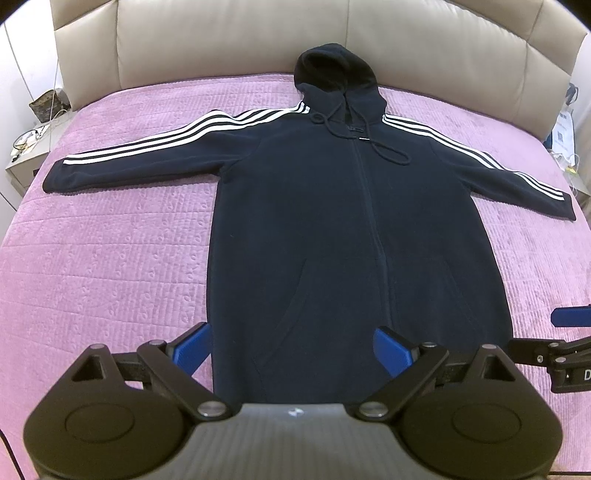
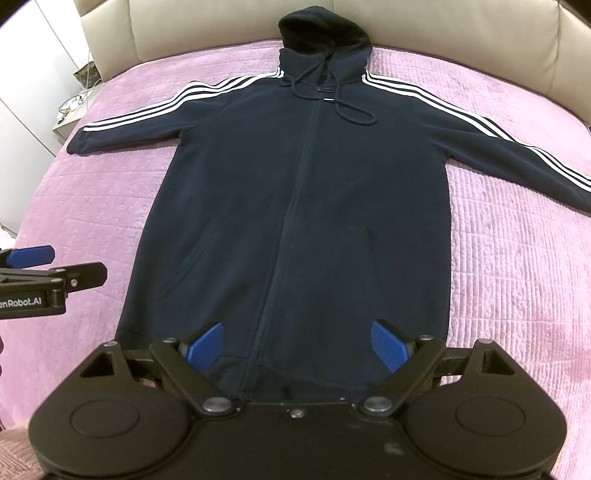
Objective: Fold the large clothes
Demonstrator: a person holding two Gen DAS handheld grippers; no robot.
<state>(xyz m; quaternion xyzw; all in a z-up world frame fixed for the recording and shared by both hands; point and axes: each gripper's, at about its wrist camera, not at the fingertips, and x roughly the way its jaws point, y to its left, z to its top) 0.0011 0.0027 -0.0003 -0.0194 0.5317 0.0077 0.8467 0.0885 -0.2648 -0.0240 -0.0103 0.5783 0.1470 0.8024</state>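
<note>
A long navy zip hoodie (image 1: 332, 206) (image 2: 295, 192) lies flat, front up, on the pink bedspread (image 1: 110, 240) (image 2: 517, 277). Both sleeves are spread out sideways with white stripes, and the hood points at the headboard. My left gripper (image 1: 291, 349) hovers open above the hem's left part, nothing between its blue pads (image 1: 192, 347). My right gripper (image 2: 299, 347) stands open over the hem's middle, its blue pads (image 2: 388, 345) empty. Each gripper shows at the edge of the other's view: the right gripper (image 1: 561, 339) and the left gripper (image 2: 40, 273).
A beige padded headboard (image 1: 229, 40) (image 2: 443, 33) runs along the far side. A nightstand (image 1: 26, 155) with cables and a small basket stands at the bed's left. Another bedside surface with papers and cables (image 1: 565, 147) sits at the right. Bare bedspread flanks the hoodie.
</note>
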